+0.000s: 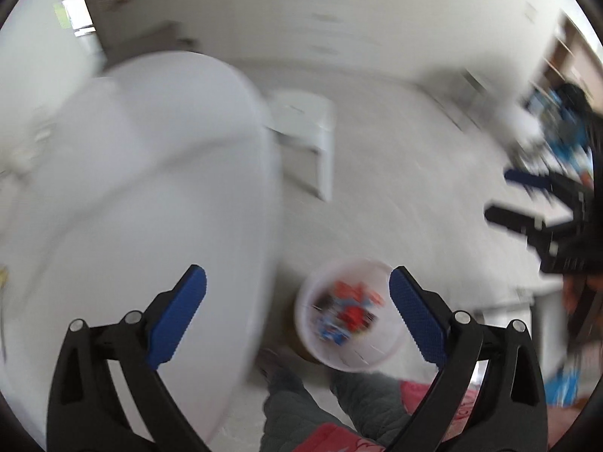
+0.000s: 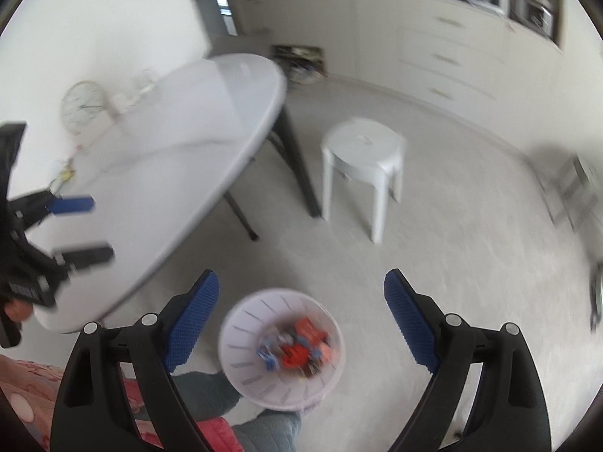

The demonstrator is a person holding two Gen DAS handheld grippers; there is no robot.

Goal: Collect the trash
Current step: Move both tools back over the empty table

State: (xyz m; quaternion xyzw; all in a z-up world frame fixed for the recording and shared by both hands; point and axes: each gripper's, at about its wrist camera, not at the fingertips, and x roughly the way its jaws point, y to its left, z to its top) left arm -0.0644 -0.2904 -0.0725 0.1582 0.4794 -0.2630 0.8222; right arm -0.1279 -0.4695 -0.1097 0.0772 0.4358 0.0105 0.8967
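— Trash is sitting where, exactly?

— It is lying in the white bin on the pale floor, a heap of red, blue and dark wrappers. The blur is keeping me from telling the pieces apart.

— And the left gripper?

— Its jaws are standing wide apart with nothing between the blue pads. In the left wrist view the bin is showing far below, in the gap between them, beside the edge of the white table.

— Is the right gripper holding anything?

— No, its jaws are gaping too, empty, and it is hanging over the bin, pointing steeply down. Each gripper is showing up at the edge of the other's view, both of them wide.

— What else is standing around?

— A white stool is standing on the floor just beyond the table's dark legs. The person's grey-green trouser legs are showing right beside the bin, at the bottom of both views.
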